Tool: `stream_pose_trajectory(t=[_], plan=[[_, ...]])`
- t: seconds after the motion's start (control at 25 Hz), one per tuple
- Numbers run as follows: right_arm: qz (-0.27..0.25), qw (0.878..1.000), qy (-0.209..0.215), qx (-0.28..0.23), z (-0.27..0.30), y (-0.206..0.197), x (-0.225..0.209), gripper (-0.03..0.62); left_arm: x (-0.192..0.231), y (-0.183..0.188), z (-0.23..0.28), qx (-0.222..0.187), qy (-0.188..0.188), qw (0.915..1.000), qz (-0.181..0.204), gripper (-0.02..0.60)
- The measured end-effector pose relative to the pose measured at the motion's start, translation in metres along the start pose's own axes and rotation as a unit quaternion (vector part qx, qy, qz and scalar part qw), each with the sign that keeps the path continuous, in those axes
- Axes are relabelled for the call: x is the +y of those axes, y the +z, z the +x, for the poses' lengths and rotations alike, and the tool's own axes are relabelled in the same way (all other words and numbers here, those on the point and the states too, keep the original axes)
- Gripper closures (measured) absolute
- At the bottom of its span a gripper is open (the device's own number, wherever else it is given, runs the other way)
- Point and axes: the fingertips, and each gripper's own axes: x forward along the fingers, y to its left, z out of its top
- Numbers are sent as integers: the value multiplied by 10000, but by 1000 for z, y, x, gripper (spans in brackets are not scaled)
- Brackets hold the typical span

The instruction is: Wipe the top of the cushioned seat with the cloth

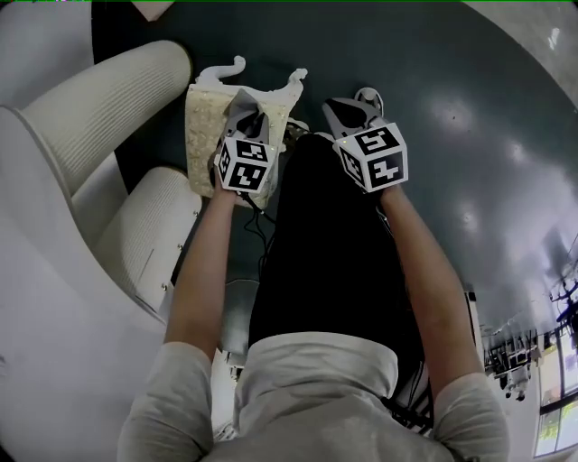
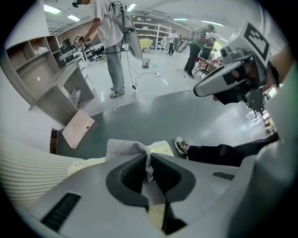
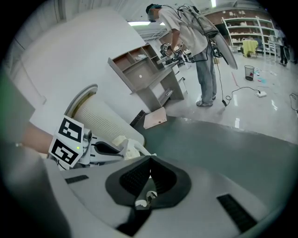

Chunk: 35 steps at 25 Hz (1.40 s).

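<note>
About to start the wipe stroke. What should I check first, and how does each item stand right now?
1. Left gripper shut on the grey cloth: ok.
2. Right gripper shut with nothing between its jaws: ok.
3. Grey cloth positioned over the cream cushion: ok.
4. Cloth spread flat for wiping: not ok, it is bunched at the jaws.
5. Cloth touching the cushion top: cannot tell.
6. Stroke path clear of the person's leg: cannot tell; the leg is right beside the cushion.

Bright light from white ceiling strip lights (image 2: 52, 8); pale glare patches spot the glossy dark grey floor (image 1: 470, 135). Both gripper views bulge fisheye-like, blackening at corners; the nearest foreground is soft
</note>
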Motion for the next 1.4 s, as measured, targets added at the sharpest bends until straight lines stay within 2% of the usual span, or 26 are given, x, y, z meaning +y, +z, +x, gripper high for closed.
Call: stream_pose_trajectory(t=[0.44,0.88,1.24,1.4], plan=[[-72,10000,22,42,23,14,30,585,59,-17,-10,120,104,9999,-10,545],[-240,9996,105,108,48,30,62,585,113,-29,-16,56,157,9999,-14,545],[-604,9971,140,451,50,34,79,585,141,-35,-19,-11,213,9997,-71,545],[-874,9942,201,598,49,35,85,585,160,-41,-19,-18,444,9990,17,545]])
